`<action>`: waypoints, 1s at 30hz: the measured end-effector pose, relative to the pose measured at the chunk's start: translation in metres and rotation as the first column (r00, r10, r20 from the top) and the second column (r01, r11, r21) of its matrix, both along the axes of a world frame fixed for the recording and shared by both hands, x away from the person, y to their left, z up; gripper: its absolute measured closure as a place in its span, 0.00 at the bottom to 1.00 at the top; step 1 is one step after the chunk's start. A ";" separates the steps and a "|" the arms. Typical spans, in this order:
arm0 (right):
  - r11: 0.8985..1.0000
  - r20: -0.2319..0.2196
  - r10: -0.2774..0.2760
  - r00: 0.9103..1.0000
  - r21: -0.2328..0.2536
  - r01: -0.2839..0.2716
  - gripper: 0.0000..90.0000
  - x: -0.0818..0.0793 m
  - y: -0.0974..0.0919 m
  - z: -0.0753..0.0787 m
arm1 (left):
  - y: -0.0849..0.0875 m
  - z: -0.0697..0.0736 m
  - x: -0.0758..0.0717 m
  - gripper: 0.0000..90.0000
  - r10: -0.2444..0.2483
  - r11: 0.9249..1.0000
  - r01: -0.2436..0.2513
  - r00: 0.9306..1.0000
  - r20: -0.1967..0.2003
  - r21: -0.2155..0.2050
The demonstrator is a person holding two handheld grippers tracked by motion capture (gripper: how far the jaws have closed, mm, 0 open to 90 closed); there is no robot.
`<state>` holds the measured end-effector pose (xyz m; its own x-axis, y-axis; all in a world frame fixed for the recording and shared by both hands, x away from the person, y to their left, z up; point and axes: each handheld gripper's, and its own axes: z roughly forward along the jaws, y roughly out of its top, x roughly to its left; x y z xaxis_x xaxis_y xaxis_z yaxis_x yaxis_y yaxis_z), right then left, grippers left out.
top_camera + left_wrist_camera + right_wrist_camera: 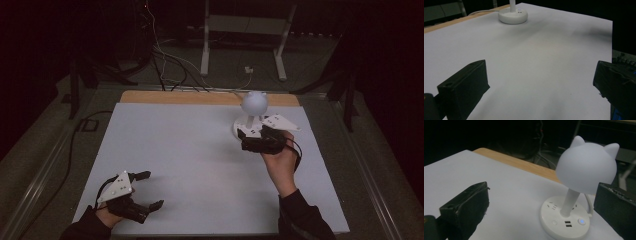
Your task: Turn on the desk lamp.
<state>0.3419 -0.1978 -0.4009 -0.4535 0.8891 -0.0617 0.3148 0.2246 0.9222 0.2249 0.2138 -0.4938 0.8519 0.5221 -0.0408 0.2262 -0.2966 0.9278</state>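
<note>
Darkness swallowed most of the room, so the white table cover [190, 165] stood out as the one pale patch, with a strip of bare wooden tabletop [200, 97] along its far edge and cables [165, 65] trailing over the floor at the upper middle of the high view.

Right of centre in that view stood the small white lamp [254, 107], with its cat-eared dome [586, 167] on a thin stem [569, 202] and a round base [565, 221]. It sat close to the far edge, probably so that its white cord [235, 85] could run off the back.

The right gripper [257, 140] hovered just beside the base, jaws spread wide and holding nothing. In the right gripper view the lamp stood between them, toward the right-hand jaw, which suggested a reach for the round button with the blue light [581, 221] at the lower right of the base. I could not tell whether anything touched.

The left gripper [150, 190] rested well apart, at the lower left of the high view, jaws wide and empty, apparently just waiting out of the way.

I could read no brand or lettering. The base showed socket slots [554, 207], two small ports [567, 223] and a second plain button [554, 222].
</note>
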 end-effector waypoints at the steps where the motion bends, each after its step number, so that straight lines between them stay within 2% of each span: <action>1: 1.000 0.001 -0.015 1.000 -0.005 0.015 0.00 0.001 0.003 -0.001 | 0.000 0.000 0.000 0.00 0.000 1.000 0.000 1.000 0.000 -0.002; 3: 0.999 -0.009 -0.037 0.999 0.003 0.037 0.00 0.004 0.007 -0.003 | 0.000 0.000 0.000 0.00 -0.002 1.000 0.002 1.000 0.003 -0.003; 11: 0.989 0.010 -0.145 0.989 -0.027 0.145 0.00 0.015 0.019 -0.015 | 0.000 0.001 -0.001 0.00 -0.003 1.000 0.003 1.000 0.001 -0.004; 15: 0.983 0.006 -0.185 0.983 0.007 0.185 0.00 0.022 0.015 -0.023 | 0.000 0.001 0.000 0.00 -0.004 1.000 0.004 1.000 0.002 -0.008; 17: 0.980 -0.006 -0.195 0.981 0.036 0.195 0.00 0.024 0.012 -0.027 | 0.000 0.001 0.000 0.00 -0.003 1.000 0.003 1.000 0.002 -0.004; 21: 0.979 -0.015 -0.200 0.980 0.027 0.200 0.00 0.029 0.012 -0.036 | 0.000 0.001 0.000 0.00 -0.004 1.000 0.004 1.000 0.001 -0.005; 25: 0.979 -0.043 -0.199 0.979 0.044 0.201 0.00 0.036 0.011 -0.045 | 0.000 0.001 0.000 0.00 -0.004 1.000 0.004 1.000 0.001 -0.005; 27: 0.979 -0.049 -0.199 0.979 0.031 0.201 0.00 0.039 0.010 -0.049 | 0.000 0.000 0.000 0.00 -0.002 1.000 0.002 1.000 -0.003 -0.007; 30: 0.970 -0.059 -0.233 0.971 0.058 0.237 0.00 0.044 0.009 -0.055 | 0.000 0.000 0.000 0.00 -0.003 1.000 0.003 1.000 -0.001 -0.005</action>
